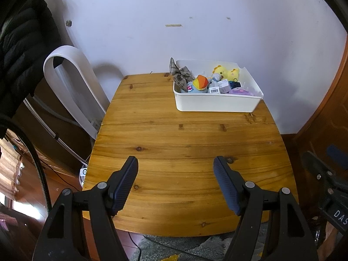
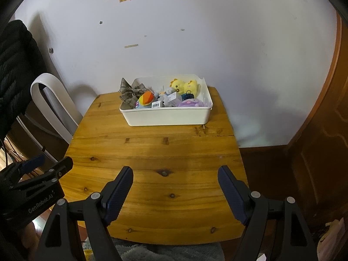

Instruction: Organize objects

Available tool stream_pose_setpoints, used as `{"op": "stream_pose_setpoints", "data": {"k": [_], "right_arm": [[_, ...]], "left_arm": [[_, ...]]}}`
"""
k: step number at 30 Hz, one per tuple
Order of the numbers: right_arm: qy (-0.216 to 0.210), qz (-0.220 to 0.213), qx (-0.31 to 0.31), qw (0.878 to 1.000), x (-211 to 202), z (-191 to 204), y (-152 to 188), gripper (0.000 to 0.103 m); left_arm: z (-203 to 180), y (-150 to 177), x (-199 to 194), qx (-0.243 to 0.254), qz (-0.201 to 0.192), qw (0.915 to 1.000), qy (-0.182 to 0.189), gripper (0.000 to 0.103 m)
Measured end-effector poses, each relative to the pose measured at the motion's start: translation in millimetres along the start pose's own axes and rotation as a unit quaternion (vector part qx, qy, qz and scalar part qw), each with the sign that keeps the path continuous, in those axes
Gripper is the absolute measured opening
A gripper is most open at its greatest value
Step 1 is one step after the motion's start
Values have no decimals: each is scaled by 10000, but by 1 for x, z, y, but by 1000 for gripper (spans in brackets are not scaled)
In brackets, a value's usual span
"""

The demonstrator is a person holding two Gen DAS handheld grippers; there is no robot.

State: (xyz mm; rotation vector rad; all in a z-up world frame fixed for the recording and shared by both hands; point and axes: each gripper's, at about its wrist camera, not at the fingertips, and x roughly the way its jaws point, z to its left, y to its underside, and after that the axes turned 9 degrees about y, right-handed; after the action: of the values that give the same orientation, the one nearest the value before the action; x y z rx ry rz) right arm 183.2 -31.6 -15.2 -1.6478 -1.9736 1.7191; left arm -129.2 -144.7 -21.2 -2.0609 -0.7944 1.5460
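I see both my left hand-held gripper [image 1: 175,163] and right hand-held gripper [image 2: 175,173] gaping wide and empty over the knotty varnished pine bench [image 1: 174,143]; soft plush toys [image 1: 226,72] fill the smooth white rectangular plastic bin [image 1: 217,103].

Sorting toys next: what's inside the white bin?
The white bin holds a yellow plush, rainbow-maned plush, plaid bow, purple toy and tagged items; anything underneath is hidden.

Left gripper [image 1: 175,164] tilted downward, jaws apart and empty, right gripper [image 2: 175,175] beside it, angled down, jaws likewise apart, empty
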Motion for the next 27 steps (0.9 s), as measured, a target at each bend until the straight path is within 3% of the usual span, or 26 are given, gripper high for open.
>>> {"op": "stream_pose_setpoints", "data": {"k": [27], "right_arm": [[-33,188,66,9998,10,0,-3,81]], "left_arm": [[-11,-5,9,172,121,9998,74,75]]}}
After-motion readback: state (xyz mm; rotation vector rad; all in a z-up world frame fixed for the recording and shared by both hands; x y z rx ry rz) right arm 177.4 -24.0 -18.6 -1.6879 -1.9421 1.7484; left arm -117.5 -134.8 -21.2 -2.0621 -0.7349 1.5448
